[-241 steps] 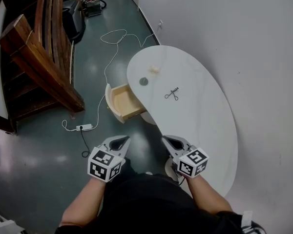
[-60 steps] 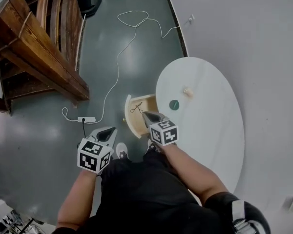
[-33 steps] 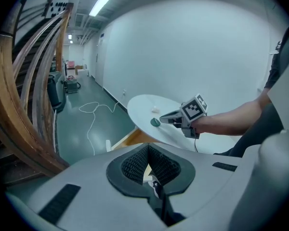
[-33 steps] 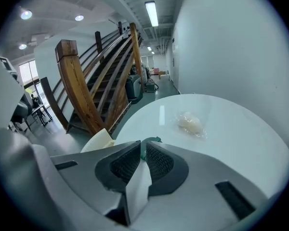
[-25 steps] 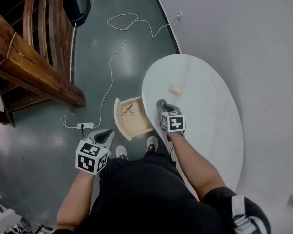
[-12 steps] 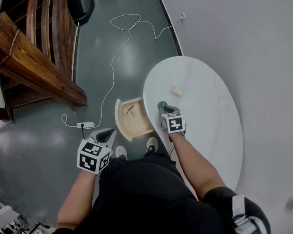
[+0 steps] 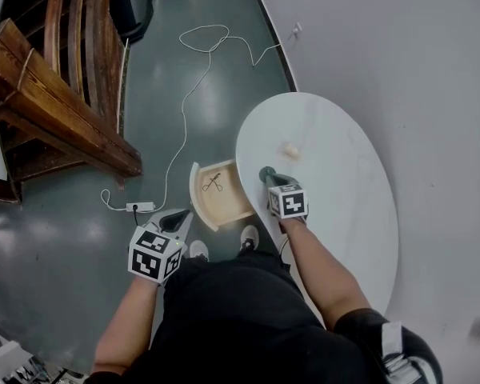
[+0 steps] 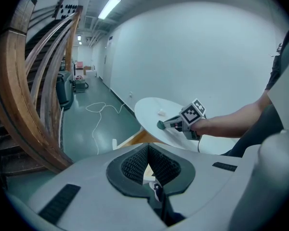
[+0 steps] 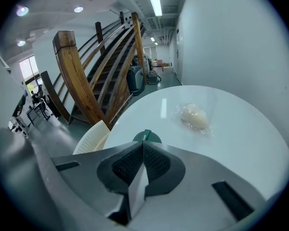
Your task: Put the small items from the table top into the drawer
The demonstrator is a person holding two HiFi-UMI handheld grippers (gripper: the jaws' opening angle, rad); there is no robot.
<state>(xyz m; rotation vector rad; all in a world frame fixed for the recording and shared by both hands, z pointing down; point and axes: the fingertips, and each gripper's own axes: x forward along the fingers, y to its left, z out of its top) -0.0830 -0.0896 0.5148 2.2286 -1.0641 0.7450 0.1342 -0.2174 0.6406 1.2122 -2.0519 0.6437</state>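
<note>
A white oval table (image 7: 336, 206) has an open wooden drawer (image 7: 224, 208) at its left edge, and small black scissors (image 7: 213, 184) lie in it. My right gripper (image 7: 268, 178) is at the table's left rim; its jaws have just been closing and are shut on a thin green disc (image 7: 264, 171). In the right gripper view the green disc (image 9: 152, 136) peeks out past the met tips. Farther on the table lies a pale item in clear wrap (image 9: 194, 116). My left gripper (image 7: 181, 217) hangs shut and empty over the floor, left of the drawer.
A wooden staircase (image 7: 56, 94) fills the left side. A white cable and power strip (image 7: 138, 208) lie on the grey-green floor beside the drawer. A white wall (image 7: 432, 70) runs along the table's right. The person's shoes (image 7: 248, 235) stand under the drawer.
The right gripper's jaws have closed on the green disc at the table's rim. Its hand has barely shifted. The left gripper has stayed put.
</note>
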